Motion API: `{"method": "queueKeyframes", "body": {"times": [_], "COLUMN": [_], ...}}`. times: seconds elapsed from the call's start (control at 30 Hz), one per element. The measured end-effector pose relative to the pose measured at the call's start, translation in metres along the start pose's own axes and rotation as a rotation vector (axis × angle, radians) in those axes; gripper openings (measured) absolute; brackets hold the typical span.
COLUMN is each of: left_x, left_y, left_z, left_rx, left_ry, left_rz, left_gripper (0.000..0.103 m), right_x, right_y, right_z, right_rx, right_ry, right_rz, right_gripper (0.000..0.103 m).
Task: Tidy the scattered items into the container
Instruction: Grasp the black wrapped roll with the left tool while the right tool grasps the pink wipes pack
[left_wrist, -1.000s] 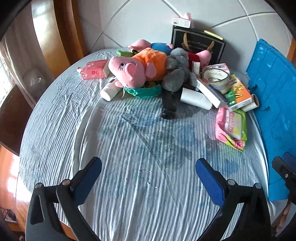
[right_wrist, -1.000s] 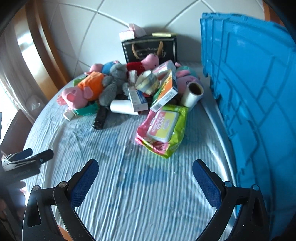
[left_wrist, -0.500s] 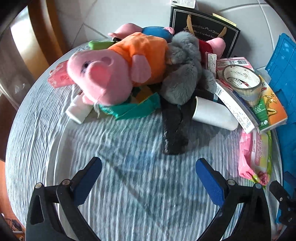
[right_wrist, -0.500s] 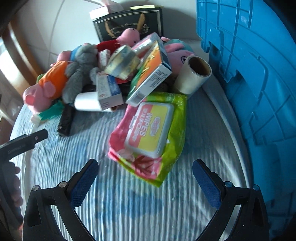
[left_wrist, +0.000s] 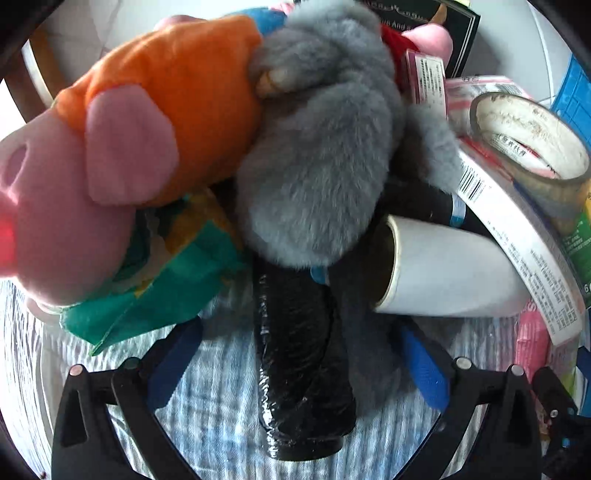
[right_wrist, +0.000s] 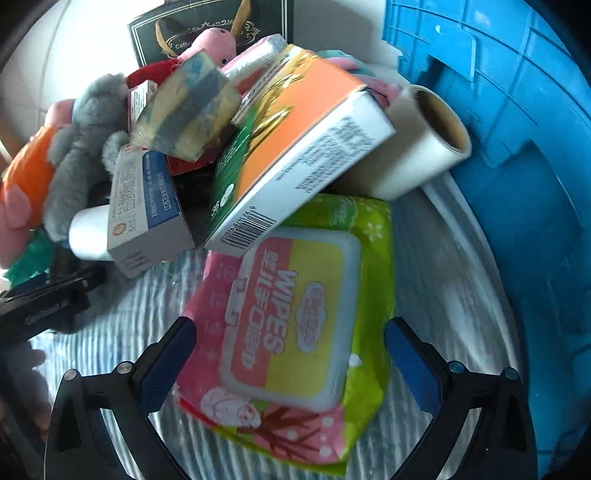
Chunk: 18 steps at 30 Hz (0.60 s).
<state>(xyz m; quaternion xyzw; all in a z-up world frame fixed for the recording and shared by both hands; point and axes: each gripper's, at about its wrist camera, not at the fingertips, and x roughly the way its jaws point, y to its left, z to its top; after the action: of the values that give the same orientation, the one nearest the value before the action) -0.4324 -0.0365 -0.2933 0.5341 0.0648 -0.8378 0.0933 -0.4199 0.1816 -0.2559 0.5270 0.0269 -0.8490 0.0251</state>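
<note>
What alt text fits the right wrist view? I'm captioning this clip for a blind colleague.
An open right gripper straddles a pink, yellow and green wipes pack lying on a striped tablecloth. Behind it sit piled boxes, an orange-and-green box, a roll and plush toys, with a blue crate on the right.

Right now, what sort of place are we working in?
Probably a home dining or living room: a round table under a striped cloth, white tiled wall behind, piled with plush toys like the pink pig, a wipes pack, and a blue crate.
</note>
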Motion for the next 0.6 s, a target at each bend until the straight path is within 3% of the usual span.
{"method": "queueKeyframes", "body": {"times": [0.17,0.33,0.47,0.53,0.6], "left_x": [-0.004,-0.008,-0.010,-0.013,-0.021], "left_y": [-0.001,-0.001,-0.003,-0.005,-0.010], "left_z": [-0.007,-0.009,-0.011,-0.010,-0.012], "left_rx": [0.013,0.020,0.014,0.016,0.043], "left_ry": [-0.053,-0.079,-0.095,-0.094,-0.107], "left_rz": [-0.003,-0.016,-0.011,-0.014,-0.029], "left_gripper": [0.103,0.103,0.103,0.096,0.066], "right_x": [0.004,-0.003,0.004,0.009,0.010], "right_y": [-0.003,-0.001,-0.006,-0.017,-0.023], "right_z": [0.003,0.001,-0.001,-0.002,-0.004], "right_rx": [0.032,0.022,0.058,0.100,0.097], "right_ry": [-0.052,-0.045,-0.046,-0.046,-0.038], "right_rz": [0.003,-0.035,0.009,0.080,0.101], "right_gripper": [0.103,0.103,0.103,0.103,0.103]}}
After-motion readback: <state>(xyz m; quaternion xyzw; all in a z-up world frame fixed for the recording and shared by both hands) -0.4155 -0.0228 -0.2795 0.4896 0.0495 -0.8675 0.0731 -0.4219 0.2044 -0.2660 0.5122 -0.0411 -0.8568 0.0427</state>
